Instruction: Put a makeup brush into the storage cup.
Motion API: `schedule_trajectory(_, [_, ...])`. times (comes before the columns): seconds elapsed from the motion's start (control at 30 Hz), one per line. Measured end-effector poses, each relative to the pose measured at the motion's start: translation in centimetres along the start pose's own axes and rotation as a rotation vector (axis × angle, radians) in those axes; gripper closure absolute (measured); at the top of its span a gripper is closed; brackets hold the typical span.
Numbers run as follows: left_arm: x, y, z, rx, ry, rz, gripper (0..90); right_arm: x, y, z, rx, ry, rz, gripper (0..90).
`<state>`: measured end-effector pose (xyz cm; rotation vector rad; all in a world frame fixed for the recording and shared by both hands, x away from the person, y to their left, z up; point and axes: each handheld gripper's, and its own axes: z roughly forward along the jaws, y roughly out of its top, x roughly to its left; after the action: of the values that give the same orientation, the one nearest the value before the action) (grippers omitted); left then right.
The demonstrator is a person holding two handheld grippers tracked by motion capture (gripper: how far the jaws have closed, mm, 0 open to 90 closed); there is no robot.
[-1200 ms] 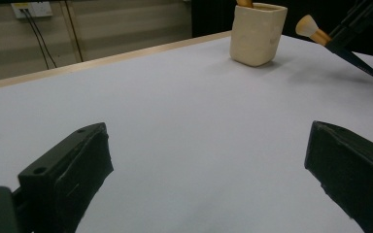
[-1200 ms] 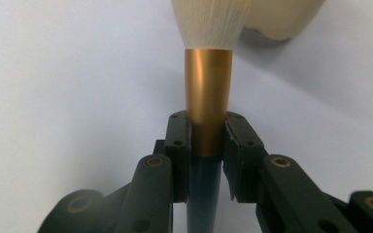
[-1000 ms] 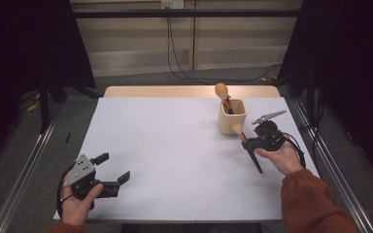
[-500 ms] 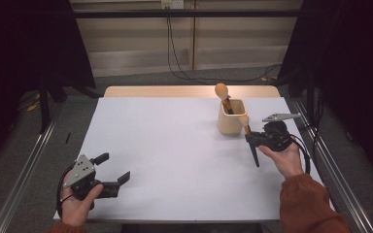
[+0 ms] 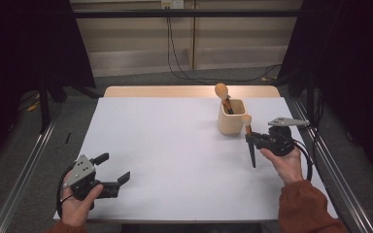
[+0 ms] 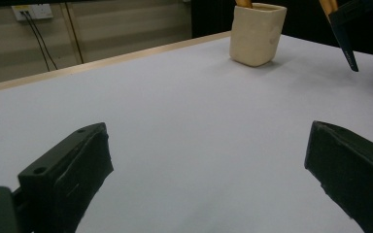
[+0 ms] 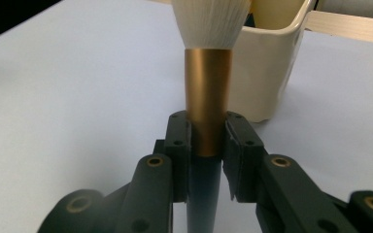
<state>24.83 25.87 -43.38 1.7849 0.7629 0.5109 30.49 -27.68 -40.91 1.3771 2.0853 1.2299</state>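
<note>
A cream cup (image 5: 232,121) stands at the table's back right with a round-headed brush (image 5: 221,90) sticking out of it. Just right of the cup, my right gripper (image 5: 252,140) is shut on a second brush (image 5: 250,148), its pale head up by the cup's rim and its dark handle pointing down. In the right gripper view the jaws clamp the gold ferrule (image 7: 207,97) of that brush at my right gripper (image 7: 207,145), with the cup (image 7: 272,63) close behind. My left gripper (image 5: 114,168) rests open at the front left with nothing in it. The left gripper (image 6: 209,170) looks toward the far cup (image 6: 257,34).
A white sheet (image 5: 175,145) covers the table, with a bare wooden strip (image 5: 175,91) along the far edge. Metal rails (image 5: 330,160) run along both sides. Cables (image 5: 213,77) lie on the floor beyond the table.
My right gripper has carried the brush up and toward the cup and turned it from slanted to nearly upright. The left gripper has stayed put.
</note>
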Motion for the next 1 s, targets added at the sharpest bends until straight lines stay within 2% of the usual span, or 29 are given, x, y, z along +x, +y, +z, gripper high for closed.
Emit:
schedule_trajectory(0.07, [0.0,0.0,0.0,-0.002,-0.004,0.003,2.7,0.0,-0.1,0.0,-0.004,0.001,-0.004,74.1])
schedule_trajectory(0.2, [0.0,0.0,0.0,-0.002,-0.004,0.003,2.7,-0.1,-0.3,-0.3,-0.051,0.004,0.001,74.1])
schedule_trajectory(0.27, [0.0,0.0,0.0,-0.004,-0.006,0.0,2.7,-0.1,-0.3,-0.4,-0.071,0.019,0.01,74.1])
schedule_trajectory(0.47, [0.1,-0.1,0.0,0.003,-0.004,-0.004,2.8,-0.2,-0.5,-0.6,-0.132,0.015,0.025,74.1])
schedule_trajectory(0.6, [0.1,-0.1,0.0,0.005,-0.004,-0.003,2.7,-0.1,-0.3,-0.9,-0.191,0.016,0.01,74.2])
schedule_trajectory(0.9, [0.1,-0.1,-0.1,0.001,-0.003,-0.002,2.7,0.3,0.2,-1.4,-0.274,0.002,-0.015,74.1])
schedule_trajectory(1.0, [0.1,0.0,-0.1,0.001,-0.002,-0.004,2.7,0.5,0.5,-1.5,-0.287,0.007,-0.019,74.1])
